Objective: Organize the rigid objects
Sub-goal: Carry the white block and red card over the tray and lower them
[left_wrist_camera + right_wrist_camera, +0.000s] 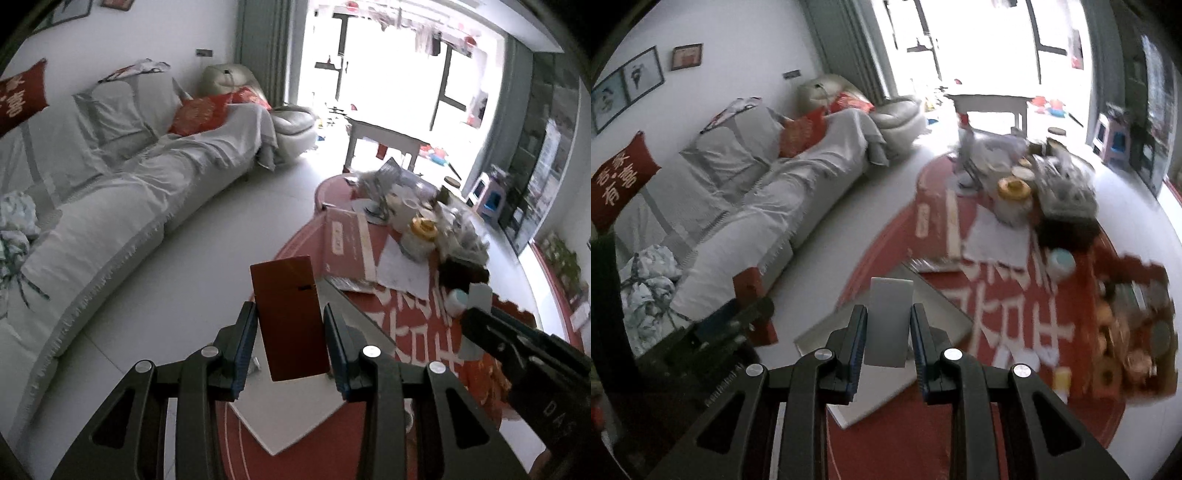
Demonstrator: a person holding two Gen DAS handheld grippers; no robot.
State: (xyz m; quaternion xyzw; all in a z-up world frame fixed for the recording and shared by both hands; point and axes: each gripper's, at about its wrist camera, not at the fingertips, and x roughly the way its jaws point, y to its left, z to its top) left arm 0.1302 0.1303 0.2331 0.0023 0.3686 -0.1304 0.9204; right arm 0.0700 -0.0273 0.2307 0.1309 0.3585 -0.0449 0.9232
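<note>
Two stiff, light boxes: my left tongs [290,323] squeeze the red box [290,317], my right tongs [888,326] squeeze the grey box [889,321], by their flat sides.

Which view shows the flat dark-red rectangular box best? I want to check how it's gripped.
The left wrist view: the flat dark-red rectangular box fills the centre, upright between the left gripper fingers. The right wrist view shows the box only small, at the left, partly hidden behind that gripper.
</note>
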